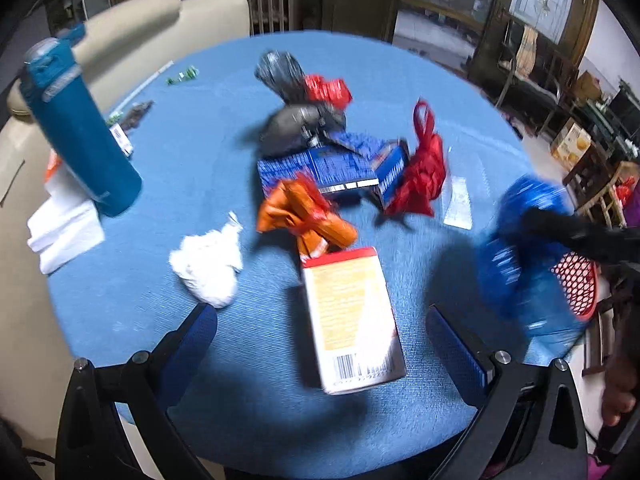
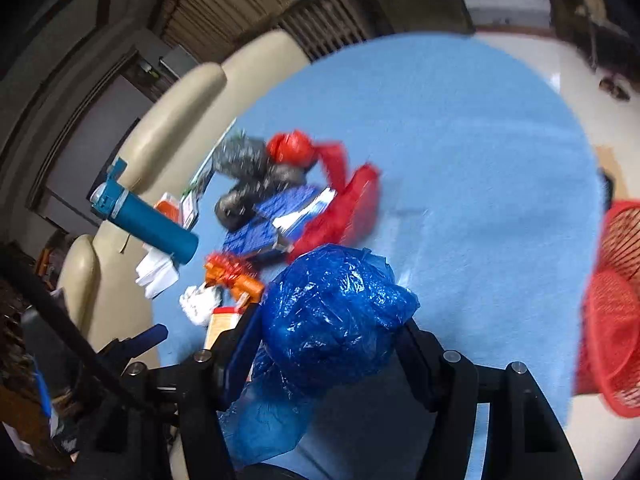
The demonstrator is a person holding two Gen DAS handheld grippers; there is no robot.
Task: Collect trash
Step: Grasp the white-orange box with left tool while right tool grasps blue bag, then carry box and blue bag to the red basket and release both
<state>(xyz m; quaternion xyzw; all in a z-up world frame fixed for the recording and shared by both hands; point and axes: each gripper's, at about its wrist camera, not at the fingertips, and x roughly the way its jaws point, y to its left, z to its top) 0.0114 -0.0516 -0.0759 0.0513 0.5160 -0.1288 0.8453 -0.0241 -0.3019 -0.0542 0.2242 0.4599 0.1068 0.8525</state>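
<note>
Right gripper (image 2: 328,332) has a crumpled blue plastic bag (image 2: 332,320) wedged between its fingers, both pads pressing into the wad, a firm pinch. The bag's tail hangs down below the fingers. Over at the right edge of the round blue table (image 2: 480,140) sits a red mesh basket (image 2: 612,304), beside the table rather than on it, and the bag is held between the trash pile and that basket, above the cloth.

Left gripper (image 1: 320,332) is spread wide, blue pads well apart, nothing pinched. It points down at a white and yellow carton (image 1: 352,320) lying flat on the table with the barcode end toward the camera; the carton lies between the two fingers but neither pad touches it.

Just past the carton: an orange wrapper (image 1: 304,216) touching its far end, a wad of white tissue (image 1: 208,268) to the left, then a flattened blue box (image 1: 332,164), a red plastic bag (image 1: 424,172) leaning against it on the right, and grey bags (image 1: 296,120) with a red wrapper (image 1: 328,90) behind. A teal bottle (image 1: 80,128) stands at the left edge on some white paper (image 1: 64,232). A cream sofa (image 1: 132,36) runs behind the table.

Everything is a bit blurred.
</note>
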